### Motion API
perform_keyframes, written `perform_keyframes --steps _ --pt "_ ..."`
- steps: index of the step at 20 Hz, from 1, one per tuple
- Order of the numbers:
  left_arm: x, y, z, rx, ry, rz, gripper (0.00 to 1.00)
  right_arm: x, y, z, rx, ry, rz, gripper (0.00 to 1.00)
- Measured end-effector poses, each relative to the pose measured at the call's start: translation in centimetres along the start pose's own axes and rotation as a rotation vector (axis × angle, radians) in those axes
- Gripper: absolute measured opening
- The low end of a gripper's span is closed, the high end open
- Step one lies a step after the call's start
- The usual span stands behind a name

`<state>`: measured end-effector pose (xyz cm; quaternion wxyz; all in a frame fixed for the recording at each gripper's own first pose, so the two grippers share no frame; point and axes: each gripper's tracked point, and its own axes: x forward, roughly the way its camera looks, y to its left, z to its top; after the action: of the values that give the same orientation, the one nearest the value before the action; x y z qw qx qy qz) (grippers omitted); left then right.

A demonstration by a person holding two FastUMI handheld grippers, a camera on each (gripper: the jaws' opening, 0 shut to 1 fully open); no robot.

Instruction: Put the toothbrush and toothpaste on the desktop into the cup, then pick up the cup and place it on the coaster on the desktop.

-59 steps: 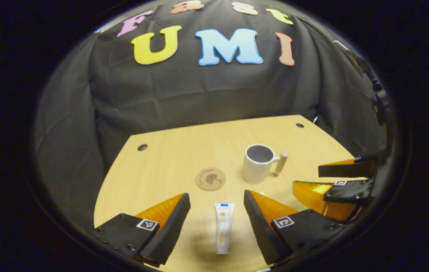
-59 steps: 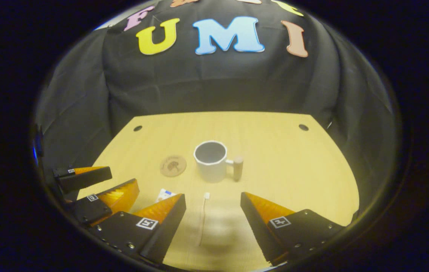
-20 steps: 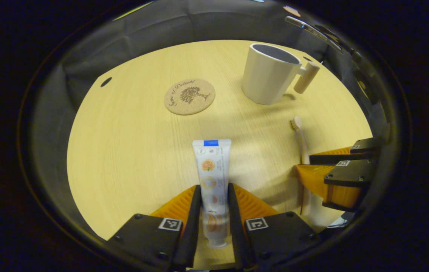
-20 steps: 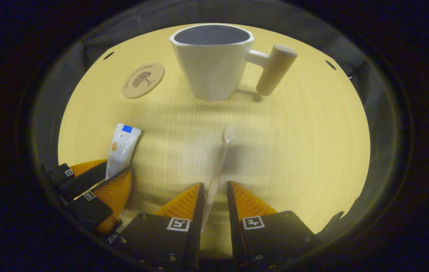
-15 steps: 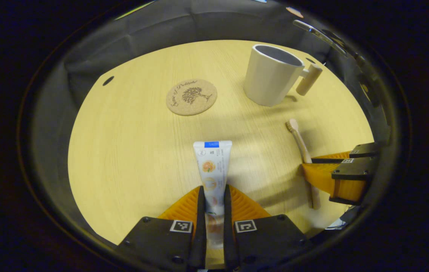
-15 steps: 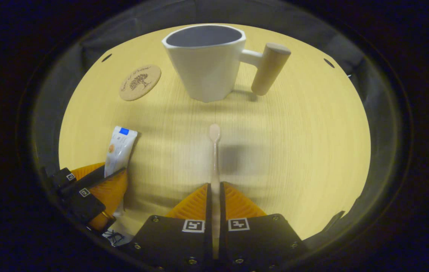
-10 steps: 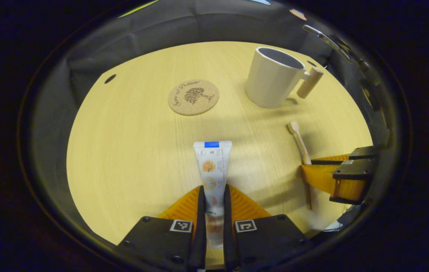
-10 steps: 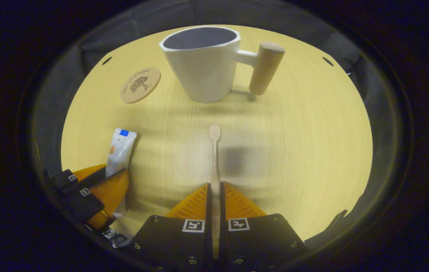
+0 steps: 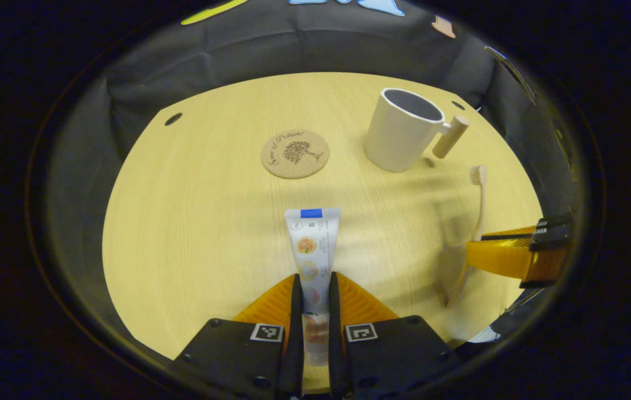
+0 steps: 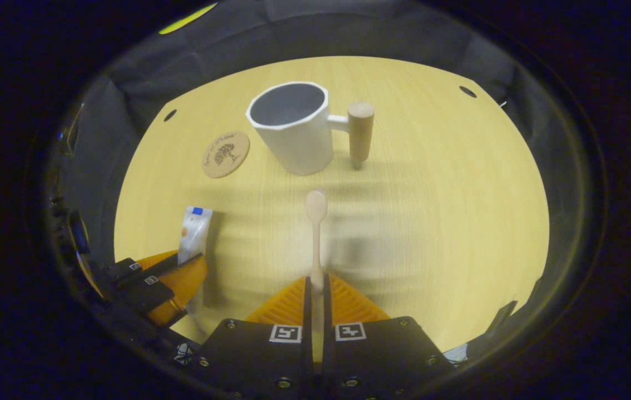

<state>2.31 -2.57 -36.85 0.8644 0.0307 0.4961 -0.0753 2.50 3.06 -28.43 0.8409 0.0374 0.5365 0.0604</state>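
Note:
My left gripper (image 9: 313, 282) is shut on the white toothpaste tube (image 9: 313, 244), which sticks out forward above the desk. The right gripper (image 10: 316, 284) is shut on the pale toothbrush (image 10: 316, 222), held off the desk with its head pointing at the cup. A white cup (image 10: 293, 133) with a wooden handle (image 10: 360, 133) stands upright and empty ahead of it. In the left gripper view the cup (image 9: 401, 130) is at the upper right, the round cork coaster (image 9: 295, 154) to its left, and the right gripper (image 9: 515, 256) with the toothbrush (image 9: 477, 200) at the right edge.
The light wooden desk (image 9: 198, 222) has small dark holes near its back corners (image 9: 173, 119). Black cloth walls close in behind and beside it. In the right gripper view the coaster (image 10: 225, 154) is left of the cup and the left gripper (image 10: 168, 278) holds the toothpaste (image 10: 194, 233) at the lower left.
Both grippers came down, shut on the toothpaste and the toothbrush, and have lifted them. Over the last half second the right gripper rose and the toothbrush tilted up off the desk.

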Motion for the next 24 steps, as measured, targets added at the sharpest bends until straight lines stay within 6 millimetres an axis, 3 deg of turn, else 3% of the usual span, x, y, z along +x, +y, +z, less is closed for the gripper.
perform_keyframes --steps 12,17,21,24 --pt "-3.1 2.1 1.4 -0.083 -0.075 0.014 0.26 -6.5 2.4 6.7 0.007 -0.243 0.122 0.07" --pt "-4.2 2.4 2.2 -0.111 -0.104 0.002 0.27 -8.7 3.0 11.1 0.048 -0.365 0.153 0.07" --pt "-5.9 2.7 3.1 -0.117 -0.136 -0.001 0.26 -8.3 2.4 14.1 0.084 -0.427 0.127 0.07" --pt "-6.8 3.0 3.8 -0.125 -0.151 -0.007 0.26 -6.1 2.0 15.1 0.093 -0.403 0.112 0.07"
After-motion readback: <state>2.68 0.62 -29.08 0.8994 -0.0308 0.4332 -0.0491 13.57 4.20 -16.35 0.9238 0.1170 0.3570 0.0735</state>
